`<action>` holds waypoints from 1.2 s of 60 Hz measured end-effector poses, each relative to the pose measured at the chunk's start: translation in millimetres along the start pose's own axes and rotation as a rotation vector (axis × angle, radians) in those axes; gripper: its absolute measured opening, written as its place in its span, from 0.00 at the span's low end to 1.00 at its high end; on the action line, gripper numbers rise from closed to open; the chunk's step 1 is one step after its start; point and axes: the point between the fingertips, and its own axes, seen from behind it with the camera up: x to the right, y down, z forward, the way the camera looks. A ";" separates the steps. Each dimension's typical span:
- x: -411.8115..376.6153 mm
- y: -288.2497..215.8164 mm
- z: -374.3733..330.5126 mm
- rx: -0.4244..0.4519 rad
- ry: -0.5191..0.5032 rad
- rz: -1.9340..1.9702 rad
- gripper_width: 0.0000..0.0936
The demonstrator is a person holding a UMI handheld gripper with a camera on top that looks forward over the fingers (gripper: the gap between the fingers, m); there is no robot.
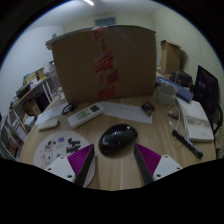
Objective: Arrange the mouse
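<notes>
A black computer mouse [118, 137] lies on the wooden table [140, 125], just ahead of my fingers and about midway between them. My gripper [113, 161] is open and empty, with the purple pads [80, 157] spread wide on either side, a little short of the mouse. Neither finger touches it.
A large cardboard box [105, 60] stands at the back of the table. A white remote [85, 114] and papers lie left of the mouse, a round white plate [55, 150] at the near left. A book [195, 123], a pen [186, 143] and a black chair [208, 85] are at the right.
</notes>
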 end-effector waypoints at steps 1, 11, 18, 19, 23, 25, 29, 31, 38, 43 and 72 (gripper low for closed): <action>0.4 -4.0 3.8 0.006 0.002 -0.002 0.88; 0.9 -26.2 37.5 0.015 0.042 -0.060 0.89; -4.9 -39.0 53.8 0.051 0.053 -0.074 0.86; -6.2 -41.0 56.3 0.057 0.055 -0.072 0.85; -4.5 -45.0 61.1 0.068 0.072 -0.057 0.76; -3.6 -45.3 61.9 0.069 0.078 -0.041 0.69; 1.0 -44.7 61.5 0.057 0.092 0.006 0.56; 3.2 -44.4 61.5 0.045 0.098 0.022 0.53; 3.7 -42.5 55.7 0.004 0.100 0.038 0.46; -0.3 -62.4 31.3 0.044 0.094 0.039 0.42; -159.4 -36.6 -44.5 0.120 -0.101 -0.132 0.42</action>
